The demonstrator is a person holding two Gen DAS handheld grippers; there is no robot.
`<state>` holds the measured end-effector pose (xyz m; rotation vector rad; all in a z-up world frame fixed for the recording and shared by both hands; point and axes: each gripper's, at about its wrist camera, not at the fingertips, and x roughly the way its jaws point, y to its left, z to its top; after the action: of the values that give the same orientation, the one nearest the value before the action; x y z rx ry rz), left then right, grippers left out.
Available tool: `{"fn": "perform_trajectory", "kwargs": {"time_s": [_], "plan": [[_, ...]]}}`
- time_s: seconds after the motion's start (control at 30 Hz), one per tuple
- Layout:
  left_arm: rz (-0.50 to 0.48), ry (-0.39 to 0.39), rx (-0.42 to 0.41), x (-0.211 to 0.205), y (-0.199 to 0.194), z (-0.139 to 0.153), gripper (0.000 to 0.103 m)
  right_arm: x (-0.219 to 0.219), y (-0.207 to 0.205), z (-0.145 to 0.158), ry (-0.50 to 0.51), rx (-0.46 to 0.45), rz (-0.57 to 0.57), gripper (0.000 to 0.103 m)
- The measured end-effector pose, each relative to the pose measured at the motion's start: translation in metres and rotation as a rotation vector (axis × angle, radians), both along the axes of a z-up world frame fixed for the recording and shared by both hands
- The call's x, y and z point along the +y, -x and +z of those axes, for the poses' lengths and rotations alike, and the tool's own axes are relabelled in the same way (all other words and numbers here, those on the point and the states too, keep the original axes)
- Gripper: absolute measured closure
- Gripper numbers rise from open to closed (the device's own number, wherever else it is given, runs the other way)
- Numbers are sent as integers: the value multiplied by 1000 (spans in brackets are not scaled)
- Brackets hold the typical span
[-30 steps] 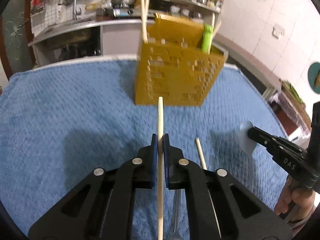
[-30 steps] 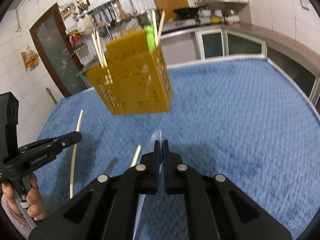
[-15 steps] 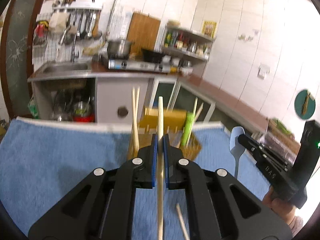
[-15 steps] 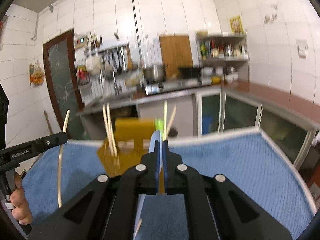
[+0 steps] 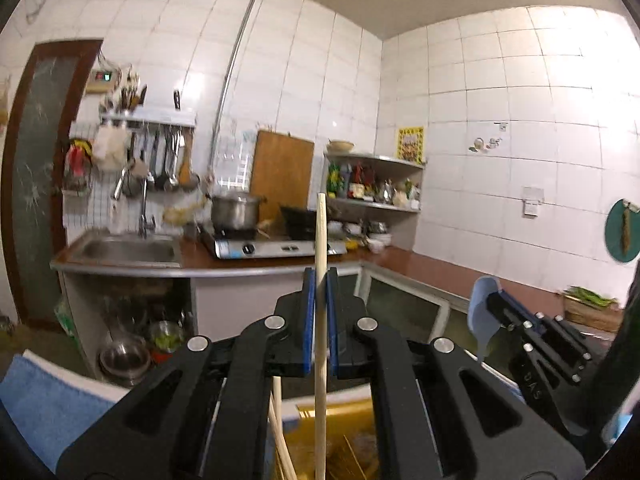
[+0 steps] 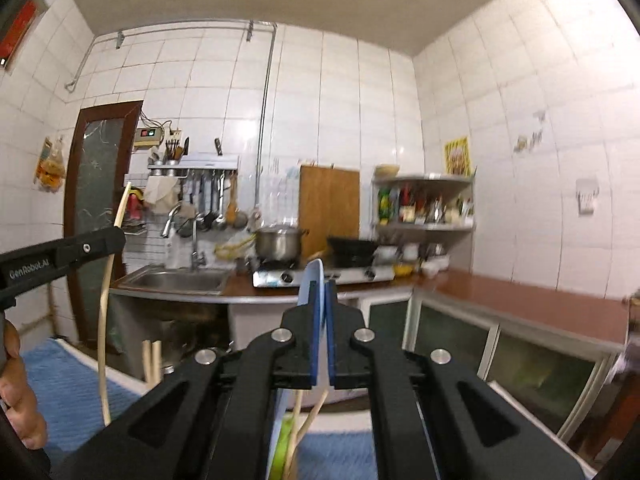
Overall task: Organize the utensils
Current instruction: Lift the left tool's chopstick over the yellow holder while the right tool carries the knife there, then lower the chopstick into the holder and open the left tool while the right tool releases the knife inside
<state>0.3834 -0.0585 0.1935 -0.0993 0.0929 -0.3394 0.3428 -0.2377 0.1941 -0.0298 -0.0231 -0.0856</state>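
Note:
My left gripper (image 5: 319, 280) is shut on a wooden chopstick (image 5: 321, 240) held upright; its lower end hangs over the yellow perforated utensil holder (image 5: 340, 436), which shows at the bottom edge with other chopsticks (image 5: 276, 420) in it. My right gripper (image 6: 323, 292) is shut on a pale blue spoon (image 6: 310, 280), raised above the holder's green utensil (image 6: 280, 444) and chopsticks (image 6: 304, 420). The spoon and right gripper also show in the left wrist view (image 5: 484, 312). The left gripper with its chopstick shows in the right wrist view (image 6: 106, 312).
A blue towel-covered table (image 5: 44, 400) lies below. Beyond it stand a counter with a sink (image 5: 124, 250), a gas stove with a pot (image 5: 236, 212), and a shelf of bottles (image 5: 372, 188). Tiled walls surround.
Both grippers rose and tilted upward with their utensils. The holder moved from mid-view to the bottom edge, now directly beneath both grippers.

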Motion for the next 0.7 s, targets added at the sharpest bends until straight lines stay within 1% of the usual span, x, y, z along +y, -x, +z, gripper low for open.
{"fn": "perform_trajectory", "kwargs": {"time_s": [0.1, 0.13, 0.2, 0.3, 0.47, 0.57, 0.7], "plan": [[14, -17, -58, -9, -8, -12, 99, 4, -10, -5, 26, -36, -17, 100], [17, -28, -67, -13, -12, -18, 99, 4, -14, -8, 28, -38, -20, 100], [13, -23, -69, -15, -16, -28, 99, 7, -18, -16, 35, -39, -27, 100], [18, -15, -57, -11, -20, -42, 99, 9, -19, -29, 36, -39, -27, 100], [26, -32, -41, -3, -20, -62, 99, 16, -18, -51, 64, -23, -1, 100], [21, -24, -14, 1, -17, -72, 99, 21, -10, -65, 80, -19, 6, 100], [27, -44, 7, 6, -10, -86, 99, 24, -1, -80, 96, 0, 23, 100]]}}
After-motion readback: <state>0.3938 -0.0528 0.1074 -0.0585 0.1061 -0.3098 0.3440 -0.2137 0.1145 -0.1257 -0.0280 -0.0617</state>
